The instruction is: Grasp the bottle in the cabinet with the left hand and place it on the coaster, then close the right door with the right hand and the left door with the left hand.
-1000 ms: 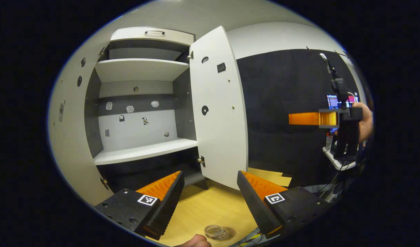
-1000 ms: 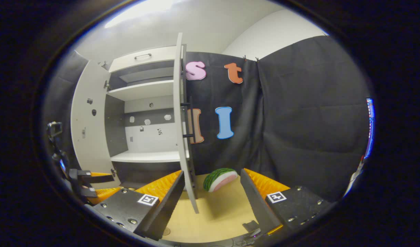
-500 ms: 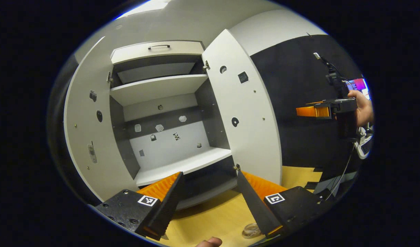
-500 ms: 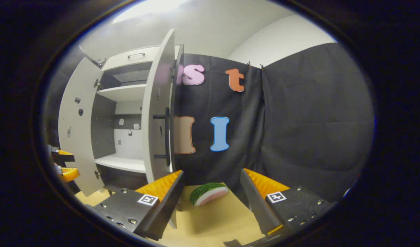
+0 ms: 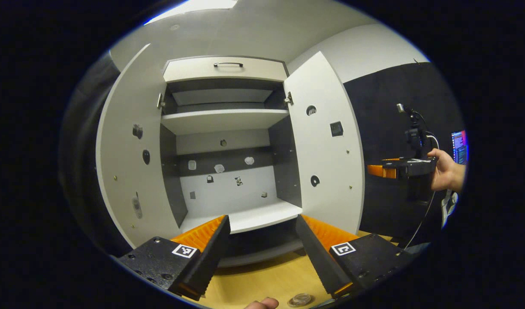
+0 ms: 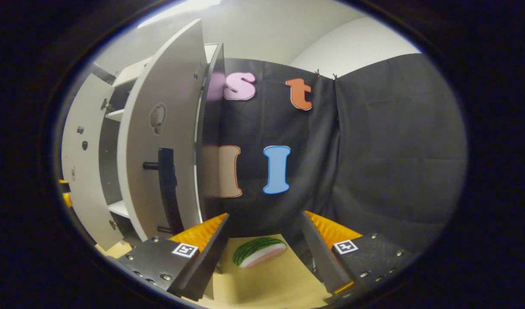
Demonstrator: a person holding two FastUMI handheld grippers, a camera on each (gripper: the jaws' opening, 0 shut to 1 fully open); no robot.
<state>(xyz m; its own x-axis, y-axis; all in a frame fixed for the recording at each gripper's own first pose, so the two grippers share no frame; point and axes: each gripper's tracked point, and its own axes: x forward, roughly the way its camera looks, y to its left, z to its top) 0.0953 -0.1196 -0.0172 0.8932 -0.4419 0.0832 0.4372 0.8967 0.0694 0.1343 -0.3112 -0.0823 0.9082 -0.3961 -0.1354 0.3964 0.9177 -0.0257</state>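
cabinet (image 5: 228,128): both doors open, shelves bare in left gripper view. left gripper (image 5: 262,253) spread wide, holding nothing, facing the interior. bottle (image 5: 300,299) on the coaster, low on the wooden table (image 5: 262,281), by a fingertip (image 5: 262,304). right gripper (image 5: 384,171) far right, held by a hand (image 5: 447,175). right gripper view: right gripper (image 6: 264,253) spread, empty; right door (image 6: 159,141) outer face with black handle (image 6: 168,189), left door (image 6: 80,171) beyond, watermelon slice (image 6: 258,251) on table. change: right door now swung further round than half a second ago; left camera now squarer to cabinet.
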